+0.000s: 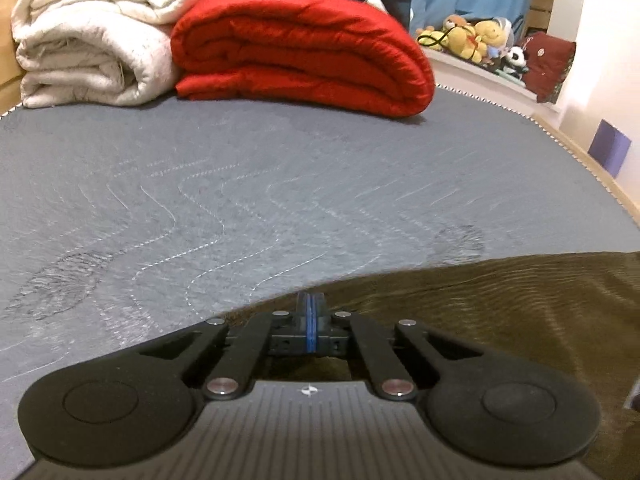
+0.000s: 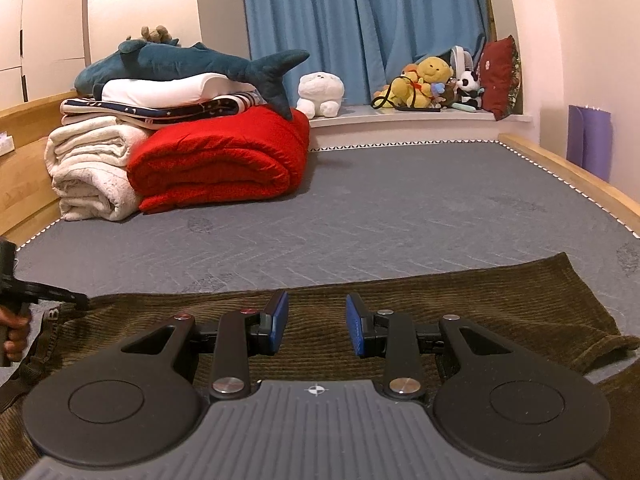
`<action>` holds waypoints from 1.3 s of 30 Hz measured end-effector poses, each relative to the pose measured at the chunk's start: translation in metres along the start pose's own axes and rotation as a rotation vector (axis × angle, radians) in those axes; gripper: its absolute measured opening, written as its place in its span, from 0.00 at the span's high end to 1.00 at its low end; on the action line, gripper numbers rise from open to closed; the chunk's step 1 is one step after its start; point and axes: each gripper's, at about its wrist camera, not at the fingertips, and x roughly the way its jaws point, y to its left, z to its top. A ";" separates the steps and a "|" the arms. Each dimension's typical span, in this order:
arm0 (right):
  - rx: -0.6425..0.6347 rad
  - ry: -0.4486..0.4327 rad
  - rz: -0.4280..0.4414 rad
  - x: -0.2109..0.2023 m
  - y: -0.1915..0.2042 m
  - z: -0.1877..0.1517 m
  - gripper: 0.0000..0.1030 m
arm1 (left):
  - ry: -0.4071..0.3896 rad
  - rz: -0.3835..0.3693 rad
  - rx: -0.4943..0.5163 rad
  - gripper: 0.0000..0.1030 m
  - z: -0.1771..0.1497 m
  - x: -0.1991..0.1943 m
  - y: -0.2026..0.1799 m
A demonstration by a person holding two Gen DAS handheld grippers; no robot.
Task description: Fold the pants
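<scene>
While the pants (image 2: 460,304) lie spread across the near side of the bed (image 2: 400,216), we hold their waist end with the left gripper (image 1: 311,312), its fingers clenched on the cloth edge. The right gripper (image 2: 316,322) hovers over the middle, fingers released. Next we judge it must pinch an edge too. Ahead the mattress is bare up to the red quilt (image 2: 224,160).

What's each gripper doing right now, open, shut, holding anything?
Left gripper: shut at the edge of the brown corduroy pants; grip on fabric not clearly visible.
Right gripper: open above the pants, holding nothing.
</scene>
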 end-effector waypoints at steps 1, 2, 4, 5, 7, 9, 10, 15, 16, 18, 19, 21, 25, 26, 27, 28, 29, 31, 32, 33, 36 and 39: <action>0.002 0.001 -0.005 -0.001 -0.001 0.000 0.67 | 0.004 -0.004 -0.009 1.00 0.001 -0.012 -0.002; 0.007 0.002 -0.009 -0.002 -0.002 0.000 0.67 | 0.012 -0.009 -0.020 1.00 0.001 -0.022 -0.006; 0.022 0.004 -0.020 -0.003 -0.005 0.000 0.67 | 0.051 -0.018 -0.029 1.00 -0.003 -0.042 -0.015; 0.030 0.006 -0.024 -0.004 -0.006 -0.001 0.67 | 0.075 -0.015 -0.026 1.00 -0.007 -0.052 -0.019; 0.052 0.012 -0.029 -0.005 -0.010 -0.003 0.67 | 0.144 -0.001 -0.010 1.00 -0.023 -0.070 -0.030; 0.073 0.019 -0.031 -0.005 -0.013 -0.005 0.67 | 0.195 0.013 0.010 1.00 -0.043 -0.087 -0.040; 0.083 0.024 -0.029 -0.006 -0.014 -0.006 0.67 | 0.217 0.014 0.016 1.00 -0.053 -0.093 -0.045; 0.114 0.046 -0.007 -0.009 -0.012 -0.008 0.67 | 0.240 0.015 -0.049 1.00 -0.087 -0.118 -0.041; 0.114 0.048 -0.002 -0.009 -0.011 -0.008 0.66 | 0.210 0.005 -0.106 1.00 -0.085 -0.122 -0.031; 0.107 0.051 -0.004 -0.011 -0.007 -0.009 0.64 | 0.150 -0.003 -0.193 0.99 -0.079 -0.127 -0.013; 0.106 0.055 -0.002 -0.012 -0.006 -0.010 0.63 | 0.139 -0.005 -0.218 0.99 -0.079 -0.126 -0.007; 0.107 0.057 0.014 -0.014 -0.004 -0.009 0.61 | 0.137 -0.004 -0.261 0.95 -0.075 -0.121 -0.005; 0.065 0.043 0.017 -0.018 -0.003 -0.008 0.53 | 0.129 0.031 -0.224 0.81 -0.067 -0.107 -0.023; 0.055 0.043 0.013 -0.017 -0.003 -0.009 0.52 | 0.113 0.046 -0.205 0.79 -0.063 -0.107 -0.029; 0.050 0.045 0.006 -0.015 -0.005 -0.009 0.52 | 0.099 0.050 -0.190 0.75 -0.060 -0.106 -0.034; 0.052 0.050 0.000 -0.014 -0.006 -0.009 0.51 | 0.088 0.048 -0.185 0.72 -0.057 -0.105 -0.038; 0.058 0.056 -0.004 -0.011 -0.008 -0.010 0.51 | 0.080 0.048 -0.185 0.72 -0.055 -0.102 -0.041; 0.075 0.074 -0.008 -0.007 -0.012 -0.011 0.50 | 0.072 0.045 -0.171 0.72 -0.051 -0.096 -0.046; 0.082 0.080 -0.009 -0.005 -0.013 -0.012 0.50 | 0.070 0.048 -0.157 0.72 -0.050 -0.093 -0.049; 0.087 0.084 -0.011 -0.003 -0.014 -0.012 0.49 | 0.066 0.057 -0.142 0.72 -0.050 -0.089 -0.051; 0.095 0.087 -0.009 0.000 -0.013 -0.011 0.46 | 0.063 0.083 -0.103 0.72 -0.049 -0.078 -0.056; 0.111 0.082 0.009 -0.001 -0.014 -0.008 0.45 | 0.082 0.082 -0.104 0.72 -0.049 -0.069 -0.053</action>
